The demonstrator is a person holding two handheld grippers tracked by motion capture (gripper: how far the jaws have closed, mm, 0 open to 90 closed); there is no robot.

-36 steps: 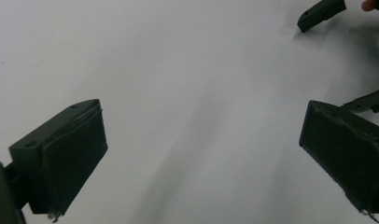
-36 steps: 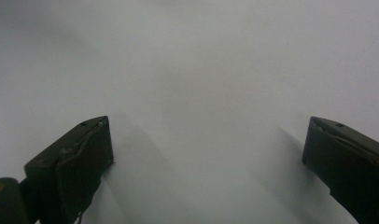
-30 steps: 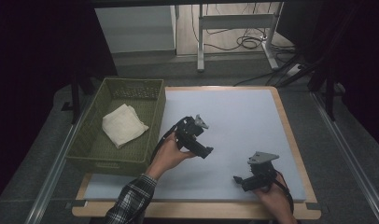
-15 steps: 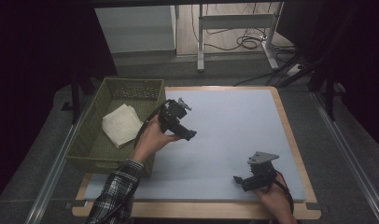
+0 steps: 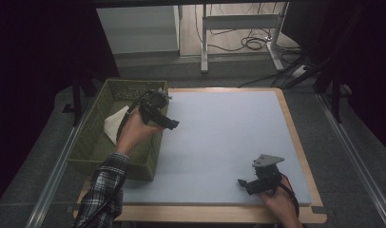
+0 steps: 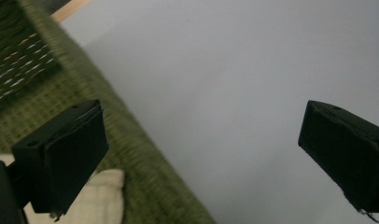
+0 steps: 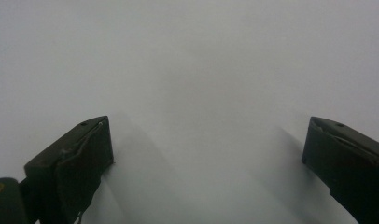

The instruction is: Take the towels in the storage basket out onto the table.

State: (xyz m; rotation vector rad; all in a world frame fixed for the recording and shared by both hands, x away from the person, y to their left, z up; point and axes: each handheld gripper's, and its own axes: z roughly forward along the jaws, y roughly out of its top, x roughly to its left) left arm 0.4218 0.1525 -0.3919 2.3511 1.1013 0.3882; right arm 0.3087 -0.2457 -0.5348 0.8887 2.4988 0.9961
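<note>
Over to the basket [image 5: 155, 159] swings the left gripper [image 5: 168, 122] since a second ago, from mid-mat to above the basket's right rim, while the right gripper [image 5: 244, 183] hasn't budged from the mat [image 5: 229, 133], well away from the basket. This looks like the reach for the cloth [image 5: 114, 125]; nothing is gripped yet. Both sets of jaws stand spread wide and empty. The cloth lies folded inside the basket, by its left wall; its long axis seems to run from the basket's near-left toward its far-right, a corner pointing far. Next move, I'd judge: turn the left jaws down into the basket, straddle a cloth edge [image 6: 101, 198], then close.
</note>
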